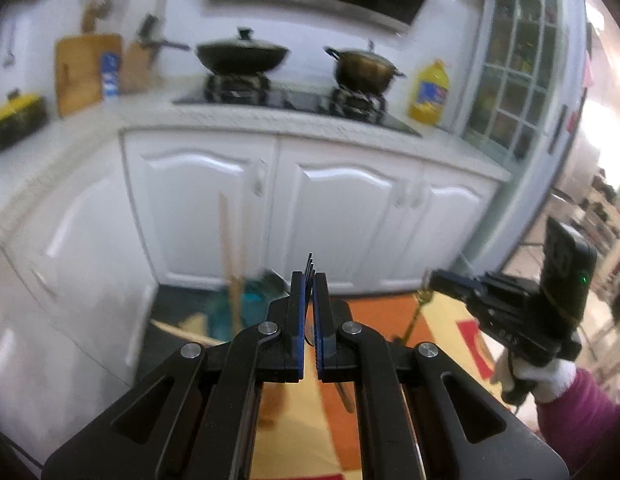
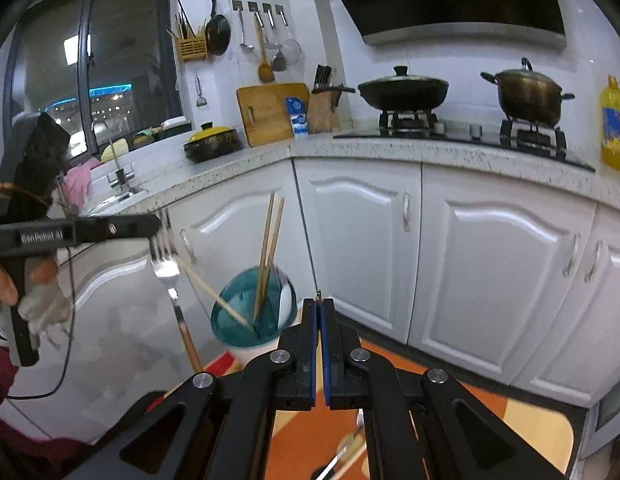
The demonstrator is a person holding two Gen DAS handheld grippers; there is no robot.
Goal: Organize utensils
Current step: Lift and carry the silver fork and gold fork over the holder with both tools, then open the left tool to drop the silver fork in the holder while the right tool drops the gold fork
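My left gripper (image 1: 309,280) is shut on a metal fork (image 2: 164,268); its tines (image 1: 310,265) stick up past the fingertips. In the right wrist view the fork's wooden handle hangs down beside a teal cup (image 2: 251,320). The cup holds several chopsticks (image 2: 269,240) and a white spoon (image 2: 285,300). In the left wrist view, this cup (image 1: 245,308) shows blurred just left of my fingers. My right gripper (image 2: 318,304) is shut on a slim gold-coloured utensil (image 1: 416,312), which dangles from its tips (image 1: 432,278). Both grippers hang above an orange and yellow tablecloth (image 2: 390,364).
White cabinets (image 2: 490,264) stand under a speckled counter (image 2: 390,152). On it are a stove with a wok (image 2: 402,90) and a pot (image 2: 528,96), a yellow oil bottle (image 2: 614,128), a cutting board (image 2: 269,114) and a knife block (image 2: 324,108). The sink (image 2: 117,196) lies at the left.
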